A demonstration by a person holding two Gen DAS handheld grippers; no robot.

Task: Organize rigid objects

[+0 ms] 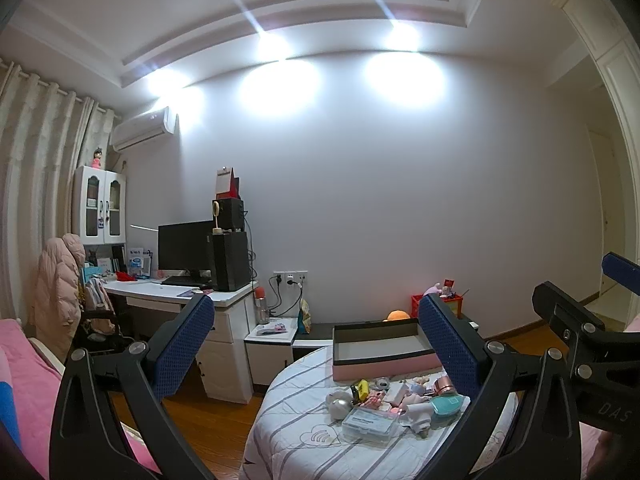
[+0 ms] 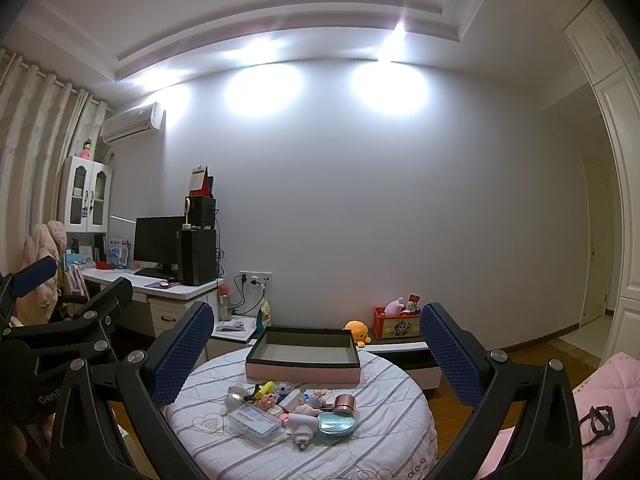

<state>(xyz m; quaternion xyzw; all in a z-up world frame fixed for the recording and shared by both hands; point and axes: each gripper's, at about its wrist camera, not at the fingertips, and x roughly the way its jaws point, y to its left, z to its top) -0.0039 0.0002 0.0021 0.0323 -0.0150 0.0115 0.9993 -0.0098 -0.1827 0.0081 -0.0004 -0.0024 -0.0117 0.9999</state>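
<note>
Both claws spread wide, nothing held: left claw (image 1: pixel 316 344), right claw (image 2: pixel 314 352), each with blue textured pads (image 2: pixel 182 356), hovering above and short of a round surface covered in a grey-striped white quilt (image 2: pixel 384 436). On its near half sits a tight cluster of small rigid objects: clear plastic case (image 2: pixel 254 422), white plug adapter (image 2: pixel 300 428), teal oval case (image 2: pixel 337 426), rose-gold round jar (image 2: pixel 345 402), silver egg-shaped item (image 2: pixel 236 398), yellow highlighter (image 2: pixel 266 389); smaller pink bits between them too small to tell. Just behind the cluster, an open pink box (image 2: pixel 304 354) with dark inner walls, empty. Pink bedding (image 2: pixel 608 392) at right with black glasses (image 2: pixel 598 420) on it. Wood floor (image 1: pixel 208 412) below. Further back: low white bench with orange plush (image 2: pixel 357 330) and red toy crate (image 2: pixel 394 322); white desk (image 1: pixel 180 294) at left with monitor (image 1: pixel 184 246) and speakers. Plain white wall, curtains left, ceiling spotlights.
</note>
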